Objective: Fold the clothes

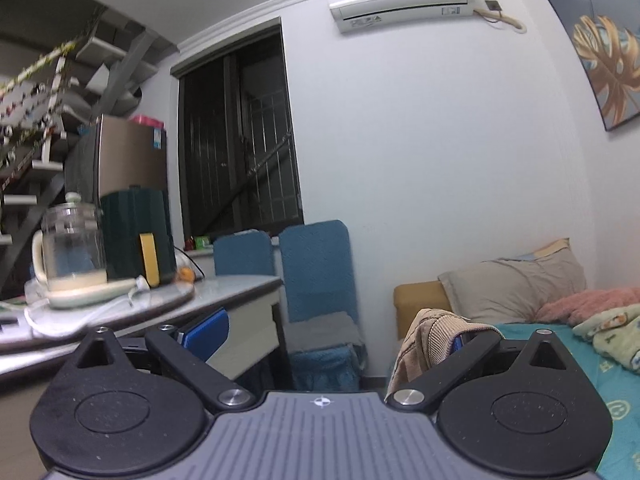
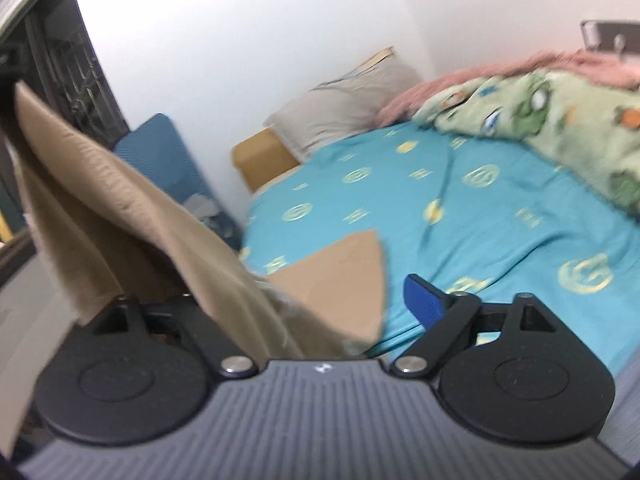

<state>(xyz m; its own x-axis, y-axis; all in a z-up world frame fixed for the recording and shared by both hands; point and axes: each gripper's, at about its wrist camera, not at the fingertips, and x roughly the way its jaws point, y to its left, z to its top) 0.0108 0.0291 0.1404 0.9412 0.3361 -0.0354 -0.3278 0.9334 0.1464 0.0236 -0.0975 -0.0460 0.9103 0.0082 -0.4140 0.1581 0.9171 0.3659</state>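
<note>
A tan ribbed garment (image 1: pixel 430 340) hangs over the right finger of my left gripper (image 1: pixel 328 336). That gripper's jaws stand wide apart, and its left blue finger (image 1: pixel 204 332) is bare. In the right wrist view the same tan garment (image 2: pixel 132 208) stretches from the upper left down across my right gripper (image 2: pixel 296 300) and hides its left finger. A corner of the garment lies on the teal bed sheet (image 2: pixel 460 208). The right blue finger (image 2: pixel 424 300) is bare and stands far from the cloth. Both grippers are open, and the cloth is draped over them rather than pinched.
A bed with a grey pillow (image 2: pixel 344 108), a green patterned blanket (image 2: pixel 560 128) and a pink blanket (image 2: pixel 460 80) fills the right side. On the left are a table (image 1: pixel 224 292) with a glass kettle (image 1: pixel 70 240) and two blue chairs (image 1: pixel 316 272).
</note>
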